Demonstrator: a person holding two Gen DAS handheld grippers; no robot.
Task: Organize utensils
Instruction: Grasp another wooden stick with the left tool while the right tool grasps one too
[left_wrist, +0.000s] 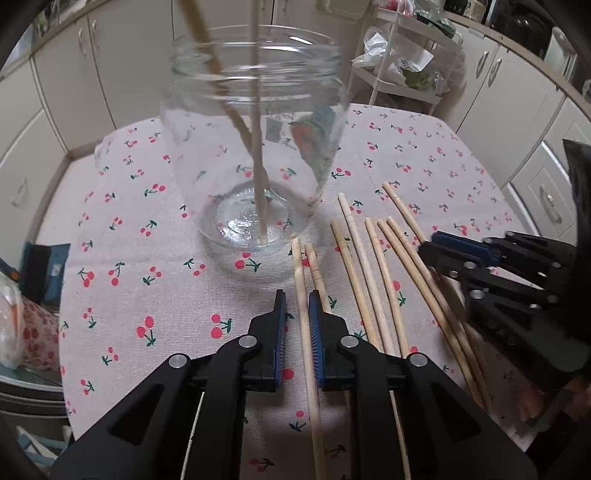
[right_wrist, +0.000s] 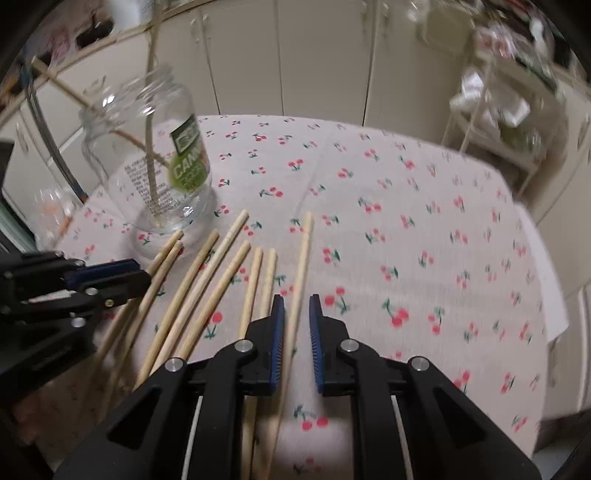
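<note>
Two chopsticks stand in the glass jar (left_wrist: 255, 147) at far left; eight loose chopsticks (left_wrist: 373, 280) remain on the tablecloth (left_wrist: 147, 295) nearer, right. Left gripper (left_wrist: 297, 317) pinches one; right gripper (right_wrist: 296, 321), narrowed, straddles another, grip unclear.

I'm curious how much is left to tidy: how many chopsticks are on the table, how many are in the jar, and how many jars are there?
Chopsticks on the table: 8
Chopsticks in the jar: 2
Glass jar: 1
Total: 11
</note>
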